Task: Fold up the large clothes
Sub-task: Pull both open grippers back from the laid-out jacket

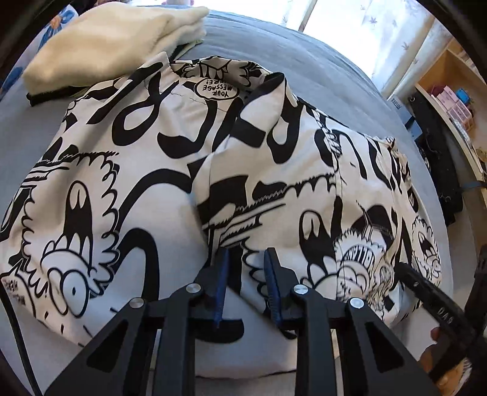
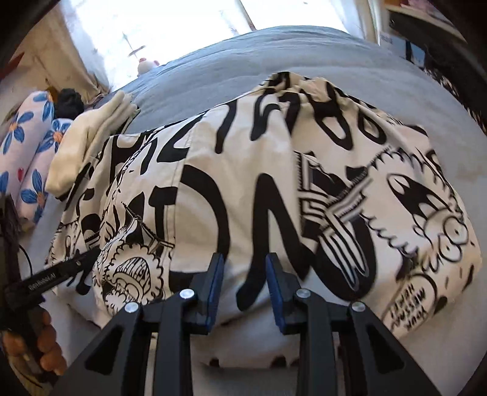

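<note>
**Both grippers spread over a printed garment on a grey bed**

The left gripper [image 1: 245, 259] hangs over the near edge of the garment [image 1: 170, 170], its blue-padded fingers [image 1: 222, 274] parted with only cloth showing below the gap and nothing pinched. The right gripper [image 2: 243, 263] stands the same way above the same piece, jaws spread, pads clear of the fabric. Each camera catches the other tool at the side of its view, and a hand [image 2: 39, 344] grips the left gripper's handle at the left edge of the right wrist view.

The garment, white with bold black cartoon lettering and figures, lies bunched and partly folded over itself across the middle of the bed [image 1: 319, 61], a raised fold running up its centre. The bed is covered in a plain grey-blue sheet. At the far left, touching the garment's corner, sits a folded cream fleece [image 1: 100, 39]. Farther left lies a pillow [image 2: 27, 152] with blue flowers. Beyond the far edge a bright window with a patterned sheer curtain [image 1: 380, 27] lets in strong light, and a wooden shelf unit [image 1: 450, 88] holding small boxes stands to the right.
</note>
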Motion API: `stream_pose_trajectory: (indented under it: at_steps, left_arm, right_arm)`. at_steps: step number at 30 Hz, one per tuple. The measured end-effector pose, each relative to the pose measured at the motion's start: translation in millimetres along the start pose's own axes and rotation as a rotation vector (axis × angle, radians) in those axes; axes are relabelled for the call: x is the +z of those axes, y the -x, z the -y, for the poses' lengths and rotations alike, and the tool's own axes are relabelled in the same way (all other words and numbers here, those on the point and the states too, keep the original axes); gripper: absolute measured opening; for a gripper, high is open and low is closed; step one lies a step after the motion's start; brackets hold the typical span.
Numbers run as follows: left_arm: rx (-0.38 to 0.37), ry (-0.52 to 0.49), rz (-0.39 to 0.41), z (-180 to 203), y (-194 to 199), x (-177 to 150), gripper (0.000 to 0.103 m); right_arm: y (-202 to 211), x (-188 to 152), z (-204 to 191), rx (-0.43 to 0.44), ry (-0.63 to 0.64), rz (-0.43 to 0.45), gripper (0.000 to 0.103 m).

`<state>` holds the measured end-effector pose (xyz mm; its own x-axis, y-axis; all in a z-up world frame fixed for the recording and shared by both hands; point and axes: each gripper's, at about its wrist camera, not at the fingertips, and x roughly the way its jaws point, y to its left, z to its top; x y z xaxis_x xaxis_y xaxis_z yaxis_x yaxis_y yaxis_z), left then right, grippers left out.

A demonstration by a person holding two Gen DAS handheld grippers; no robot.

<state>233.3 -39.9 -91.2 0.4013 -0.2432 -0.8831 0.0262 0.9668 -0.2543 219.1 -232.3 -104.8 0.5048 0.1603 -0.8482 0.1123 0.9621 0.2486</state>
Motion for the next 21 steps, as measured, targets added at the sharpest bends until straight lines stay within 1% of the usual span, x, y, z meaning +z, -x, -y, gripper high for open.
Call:
stream_pose_trajectory:
  at_steps: [2,4,6,7,9,11,12,14,19,21]
  left_arm:
    - [0.01,-0.001,-0.003,2,7,-1,0.024]
    - [0.039,-0.01,0.003,6,18,-3,0.025]
    - [0.073,-0.03,0.022,8,35,-7,0.026]
    - [0.082,-0.039,0.034,10,45,-8,0.029]
    - [0.099,-0.048,0.052,7,66,-20,0.037]
    - [0.138,-0.041,0.079,9,88,-26,0.057]
    - [0.149,-0.039,0.089,9,98,-30,0.059]
    - [0.14,-0.045,0.113,9,122,-38,0.059]
    - [0.136,-0.051,0.158,7,173,-58,0.059]
    - [0.137,-0.053,0.182,6,194,-68,0.059]
  right_arm:
    - [10,0,1,-0.021,-0.01,-0.002,0.029]
    - [24,0,-2,-0.033,-0.002,0.011,0.029]
    - [37,-4,-5,-0.029,0.01,0.028,0.029]
    - [46,-6,-6,-0.03,0.015,0.036,0.029]
    - [68,-10,-10,-0.028,0.023,0.059,0.029]
    - [92,-13,-14,-0.022,0.026,0.083,0.029]
    - [101,-14,-16,-0.017,0.029,0.092,0.029]
    - [128,-19,-21,-0.008,0.044,0.124,0.03]
    - [183,-29,-37,-0.016,0.094,0.206,0.031]
    - [208,-38,-42,-0.024,0.114,0.247,0.032]
